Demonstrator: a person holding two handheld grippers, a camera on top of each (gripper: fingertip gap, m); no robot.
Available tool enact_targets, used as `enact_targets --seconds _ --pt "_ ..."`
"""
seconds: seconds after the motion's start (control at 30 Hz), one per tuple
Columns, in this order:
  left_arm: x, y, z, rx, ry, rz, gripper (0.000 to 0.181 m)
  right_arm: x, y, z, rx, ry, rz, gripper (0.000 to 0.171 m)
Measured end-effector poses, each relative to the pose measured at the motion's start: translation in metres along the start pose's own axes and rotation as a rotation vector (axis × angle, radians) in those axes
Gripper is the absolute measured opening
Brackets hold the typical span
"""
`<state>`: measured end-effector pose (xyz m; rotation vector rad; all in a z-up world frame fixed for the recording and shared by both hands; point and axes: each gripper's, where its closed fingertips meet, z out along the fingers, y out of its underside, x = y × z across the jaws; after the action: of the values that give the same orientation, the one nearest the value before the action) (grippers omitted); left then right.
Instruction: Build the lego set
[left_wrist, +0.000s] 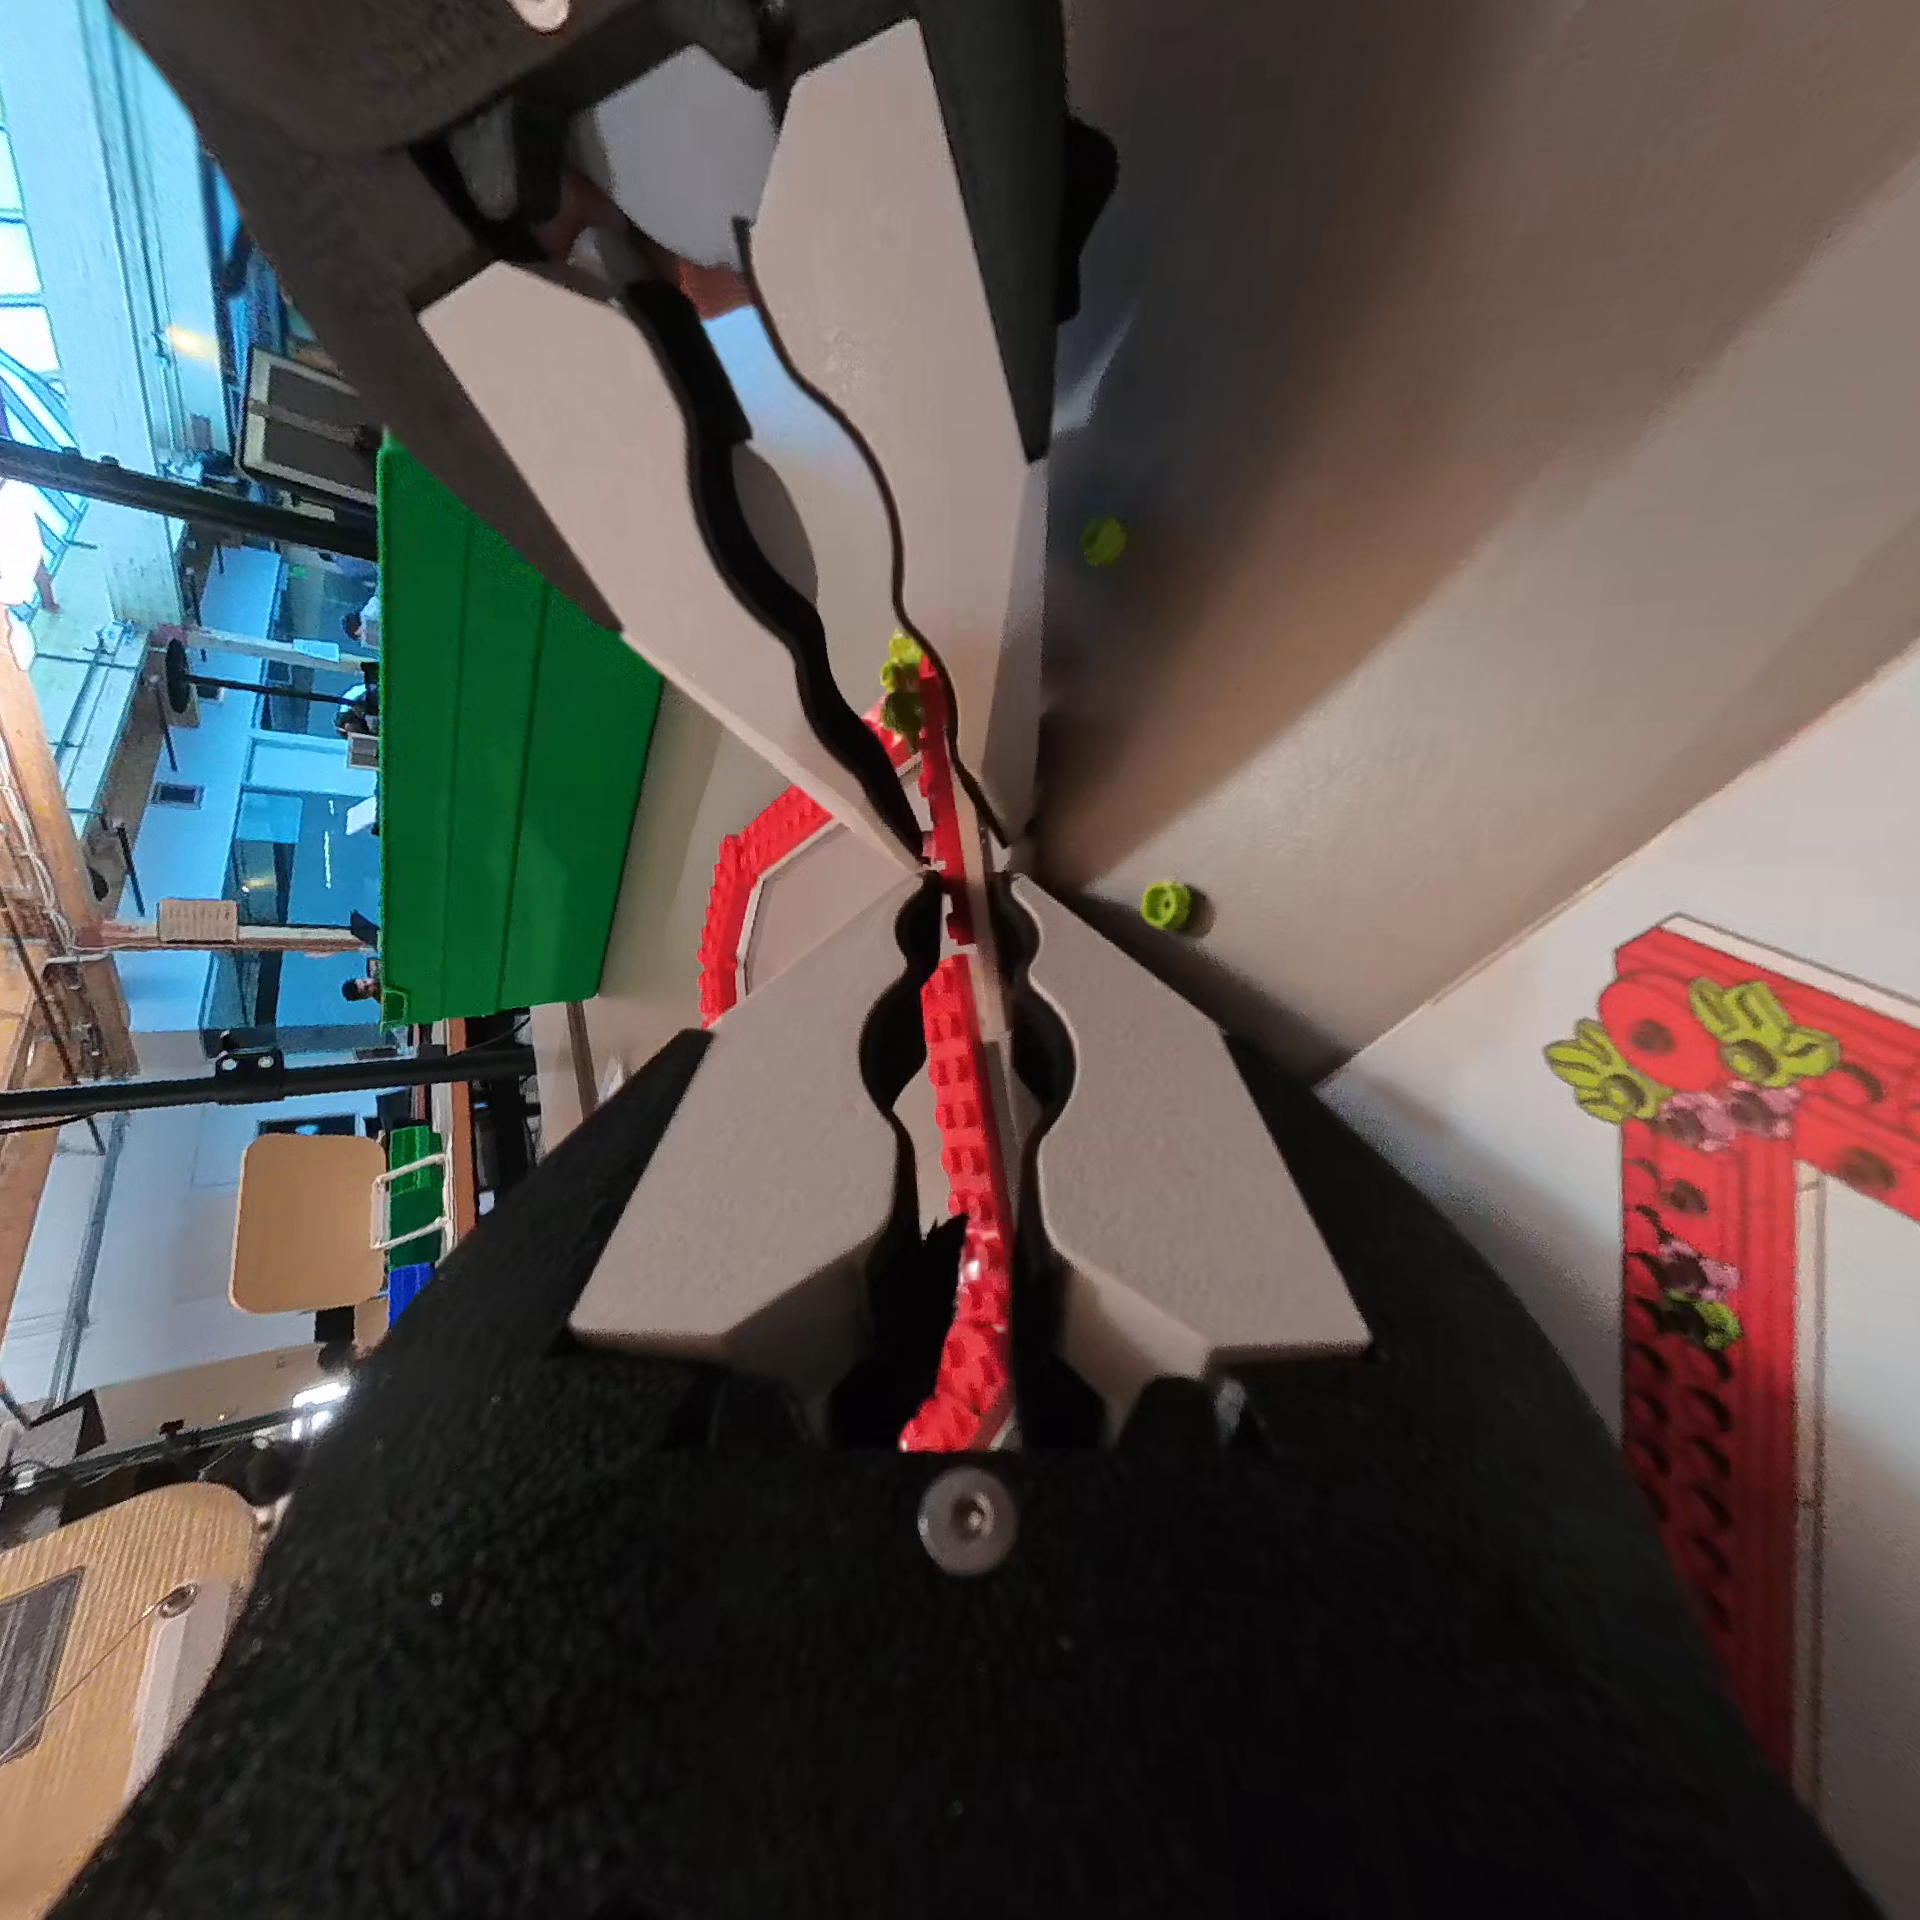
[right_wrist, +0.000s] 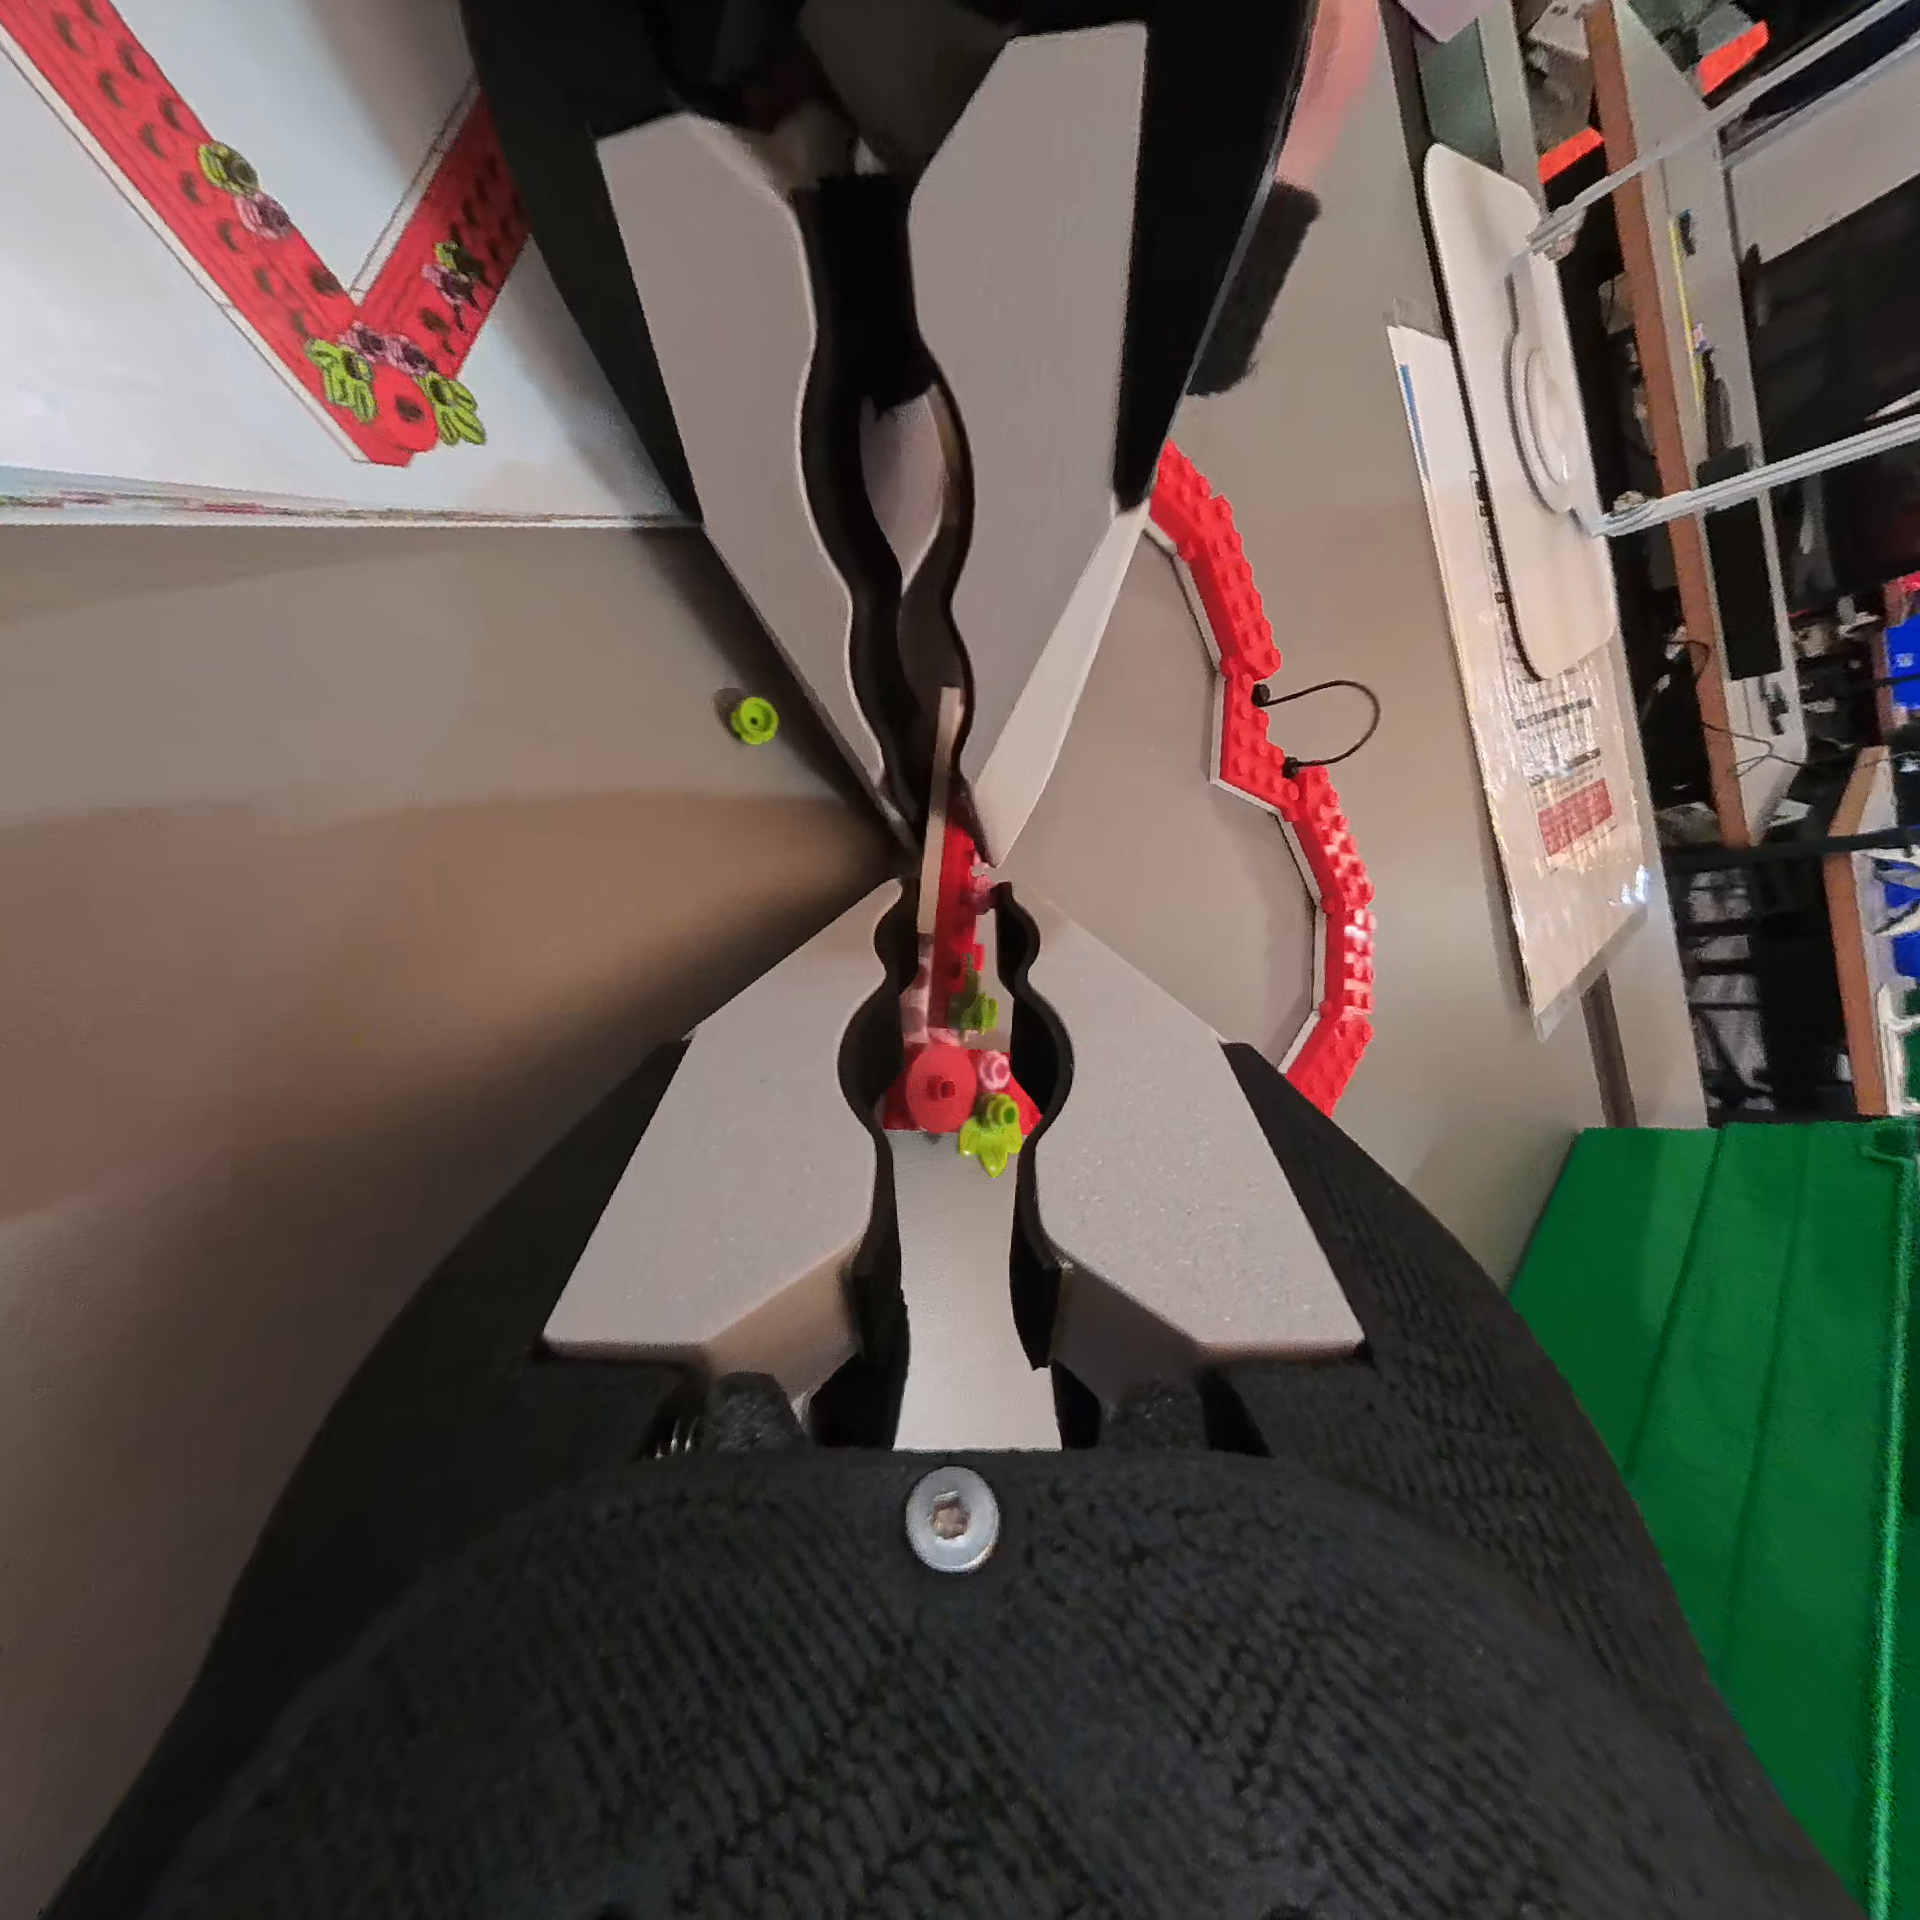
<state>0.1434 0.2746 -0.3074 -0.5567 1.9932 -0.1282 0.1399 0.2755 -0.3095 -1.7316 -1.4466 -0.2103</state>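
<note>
Both grippers meet tip to tip on the same thing — a red lego frame piece with a white backing, held edge-on above the grey table. Left gripper: jaws pressed onto the red strip, which runs back between the fingers toward the camera, studs facing left in that view. Right gripper: jaws pinching the other end of the piece, the corner that carries a red round stud, pink flower bits and lime green leaves. In each wrist view the opposite gripper comes in from the top, its tips closed against the piece too. A second, curved red lego strip with white edging lies flat on the table beside the grippers, a thin black loop clipped to it. Two loose lime green round studs sit on the table — one just beside the fingertips, one farther off. The printed instruction sheet showing the red frame with flowers lies near the table edge. A green baseplate stands off to the side.
</note>
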Motion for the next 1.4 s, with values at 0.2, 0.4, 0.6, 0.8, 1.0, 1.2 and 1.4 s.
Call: enact_targets --seconds 0.2,0.4,0.6,0.8,1.0,1.2,1.4 --pt "-0.002 0.005 -0.002 0.002 -0.011 -0.033 0.016 0.003 0.003 -0.009 -0.033 0.067 -0.079 0.011" --pt "-0.006 0.008 -0.005 0.013 -0.035 -0.048 0.024 0.003 0.0 -0.016 -0.054 0.128 -0.197 0.011" --pt "-0.012 0.01 -0.007 0.025 -0.065 -0.079 0.035 0.002 0.0 -0.028 0.042 0.123 -0.164 0.011" --pt "-0.025 0.0 -0.014 0.152 -0.061 -0.312 0.052 0.017 0.002 -0.05 0.261 0.2 -0.081 0.011" --pt "-0.057 0.012 -0.026 0.185 -0.218 -0.454 0.05 0.056 0.005 -0.055 0.359 0.334 0.02 0.011" --pt "-0.086 0.037 -0.039 0.17 -0.414 -0.576 0.048 0.07 -0.005 -0.053 0.374 0.285 0.077 0.011" --pt "-0.09 0.047 -0.041 0.143 -0.45 -0.606 0.046 0.057 0.004 -0.05 0.268 0.146 0.103 0.011"
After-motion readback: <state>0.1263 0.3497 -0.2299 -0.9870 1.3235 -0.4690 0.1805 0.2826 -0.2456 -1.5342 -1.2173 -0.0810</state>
